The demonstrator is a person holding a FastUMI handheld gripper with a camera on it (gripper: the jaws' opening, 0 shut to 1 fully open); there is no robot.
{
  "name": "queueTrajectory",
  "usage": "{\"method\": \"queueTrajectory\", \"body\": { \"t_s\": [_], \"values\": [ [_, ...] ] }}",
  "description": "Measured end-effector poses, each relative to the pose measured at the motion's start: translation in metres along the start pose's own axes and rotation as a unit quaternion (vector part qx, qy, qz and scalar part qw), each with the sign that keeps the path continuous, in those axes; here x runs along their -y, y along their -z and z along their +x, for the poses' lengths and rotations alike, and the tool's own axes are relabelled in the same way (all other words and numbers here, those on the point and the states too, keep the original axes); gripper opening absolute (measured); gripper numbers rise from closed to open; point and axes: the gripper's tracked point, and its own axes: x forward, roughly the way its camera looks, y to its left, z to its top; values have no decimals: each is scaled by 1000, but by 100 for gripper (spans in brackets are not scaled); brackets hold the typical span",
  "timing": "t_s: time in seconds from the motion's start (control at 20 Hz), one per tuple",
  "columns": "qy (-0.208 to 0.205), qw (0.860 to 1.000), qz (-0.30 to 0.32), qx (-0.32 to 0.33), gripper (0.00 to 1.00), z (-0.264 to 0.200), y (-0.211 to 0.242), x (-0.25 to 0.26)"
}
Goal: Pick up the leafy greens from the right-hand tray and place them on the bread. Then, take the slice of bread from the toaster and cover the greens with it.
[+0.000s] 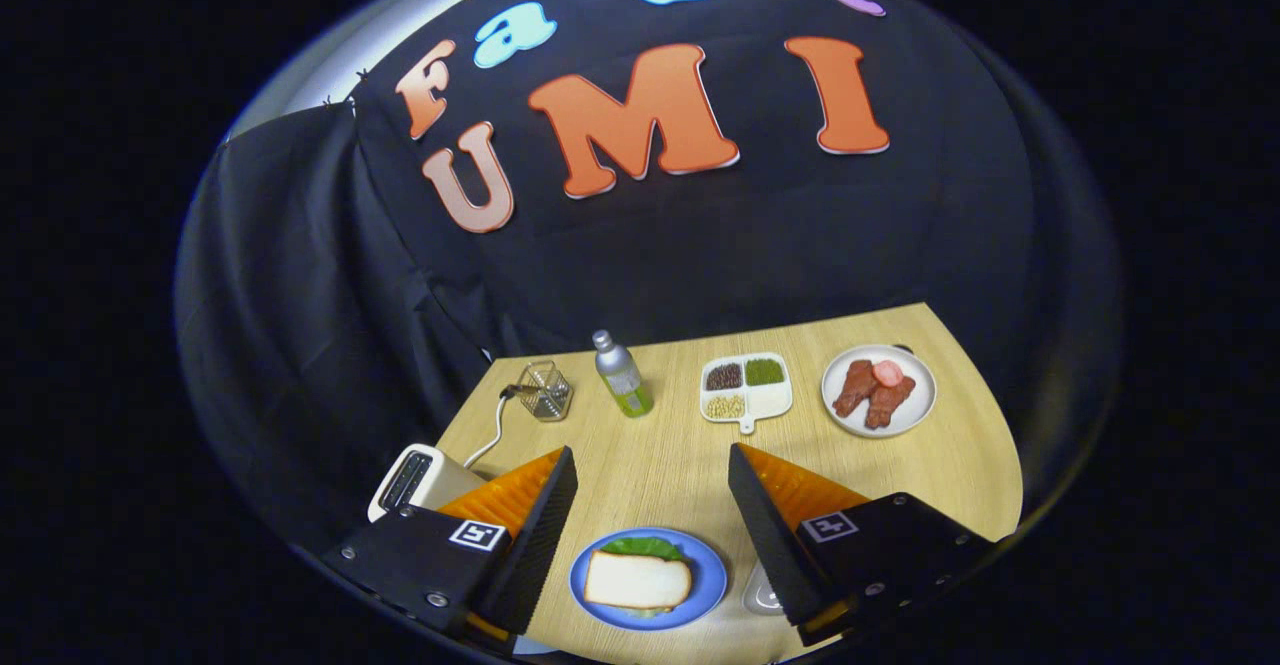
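Hovering released, gripper (652, 500) fingers spread wide above blue plate (707, 587); top bread slice (638, 581) already covering greens (645, 547). Risking nudging that slice askew if dropping lower.

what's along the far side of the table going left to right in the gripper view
wire basket → bottle → divided tray → white plate. The open gripper is nearer, its fingers either side of the blue plate.
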Motion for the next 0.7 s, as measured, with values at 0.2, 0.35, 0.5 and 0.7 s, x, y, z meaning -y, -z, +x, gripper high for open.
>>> {"method": "queueTrajectory", "body": {
  "t_s": [0.2, 0.35, 0.5, 0.7],
  "values": [
    [-6, 998, -20, 57, 94, -23, -47, -13],
    [23, 987, -66, 146, 95, -43, -91, -9],
    [37, 974, -71, 213, 97, -64, -119, -12],
    [43, 960, -89, 262, 97, -81, -138, -11]
  ]
}}
